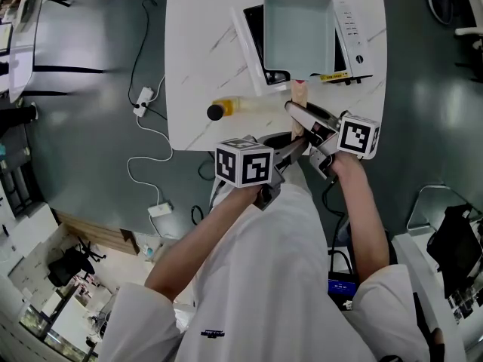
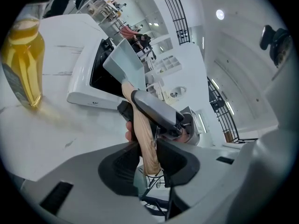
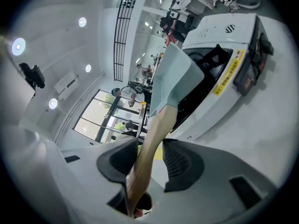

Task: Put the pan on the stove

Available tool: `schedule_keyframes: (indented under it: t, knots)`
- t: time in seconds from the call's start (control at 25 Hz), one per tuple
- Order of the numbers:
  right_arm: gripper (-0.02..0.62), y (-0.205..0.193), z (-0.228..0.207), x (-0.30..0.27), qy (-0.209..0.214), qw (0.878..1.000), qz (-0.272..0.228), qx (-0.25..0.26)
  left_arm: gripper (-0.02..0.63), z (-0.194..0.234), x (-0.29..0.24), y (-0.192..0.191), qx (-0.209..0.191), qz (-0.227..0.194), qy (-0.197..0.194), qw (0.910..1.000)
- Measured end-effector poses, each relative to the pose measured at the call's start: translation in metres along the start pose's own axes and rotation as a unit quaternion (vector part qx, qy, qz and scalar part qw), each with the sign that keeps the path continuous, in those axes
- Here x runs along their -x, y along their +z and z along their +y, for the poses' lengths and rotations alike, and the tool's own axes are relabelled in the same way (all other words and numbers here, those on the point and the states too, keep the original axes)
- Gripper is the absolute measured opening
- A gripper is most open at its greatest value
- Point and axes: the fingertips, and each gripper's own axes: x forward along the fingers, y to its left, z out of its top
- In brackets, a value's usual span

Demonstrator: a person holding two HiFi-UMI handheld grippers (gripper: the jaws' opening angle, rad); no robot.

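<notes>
A square pale-green pan (image 1: 298, 30) sits over the white induction stove (image 1: 349, 29) on the marble table (image 1: 196, 59). Its wooden handle (image 1: 299, 90) points toward me. The left gripper (image 1: 293, 143) is shut on the handle's (image 2: 142, 125) near end, both pads against the wood. The right gripper (image 1: 296, 113) reaches in from the right, farther up the handle. In the right gripper view the handle (image 3: 154, 134) lies against one pad with a gap at the other, so this gripper (image 3: 150, 160) is open around it. Pan (image 3: 175, 78) and stove (image 3: 224, 73) show ahead.
A bottle of yellow oil (image 1: 235, 107) with a black cap lies left of the handle, near the table's front edge; it also shows in the left gripper view as the oil bottle (image 2: 23, 55). A power strip and cables (image 1: 143, 100) are on the floor to the left.
</notes>
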Motion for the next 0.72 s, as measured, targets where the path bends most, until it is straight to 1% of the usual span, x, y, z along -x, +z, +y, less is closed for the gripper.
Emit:
schedule_keyframes:
  t: [0.16, 0.2, 0.24, 0.32, 0.4, 0.44, 0.56, 0.64, 0.72]
  knots:
    - [0.175, -0.001, 0.001, 0.0, -0.004, 1.0, -0.001, 0.009, 0.123, 0.002, 0.001, 0.001, 0.008, -0.006, 0.002, 0.9999]
    - [0.201, -0.001, 0.002, 0.0, -0.005, 1.0, -0.001, 0.012, 0.124, 0.002, 0.002, 0.001, 0.01, -0.008, 0.002, 0.9999]
    - [0.237, 0.0, 0.002, 0.001, -0.007, 1.0, -0.003, 0.012, 0.14, 0.002, 0.003, 0.003, 0.013, -0.011, 0.001, 0.9999]
    - [0.273, 0.005, 0.001, 0.005, -0.015, 1.0, -0.016, 0.004, 0.141, 0.003, 0.007, 0.007, 0.018, -0.019, -0.002, 0.9996]
    - [0.299, 0.011, 0.0, 0.01, -0.024, 0.999, -0.032, 0.002, 0.141, 0.003, 0.012, 0.011, 0.012, -0.028, 0.001, 0.9995]
    - [0.31, 0.014, 0.0, 0.013, -0.031, 0.999, -0.037, 0.006, 0.141, 0.003, 0.015, 0.013, 0.002, -0.031, 0.005, 0.9995]
    - [0.31, 0.023, 0.004, 0.023, -0.047, 0.997, -0.051, 0.023, 0.143, 0.0, 0.025, 0.02, -0.043, -0.04, 0.026, 0.9979]
    - [0.31, 0.028, 0.01, 0.029, -0.054, 0.996, -0.058, 0.04, 0.141, -0.003, 0.032, 0.024, -0.073, -0.045, 0.04, 0.9955]
    - [0.311, 0.031, 0.016, 0.034, -0.073, 0.994, -0.06, 0.061, 0.138, -0.005, 0.041, 0.03, -0.101, -0.051, 0.056, 0.992]
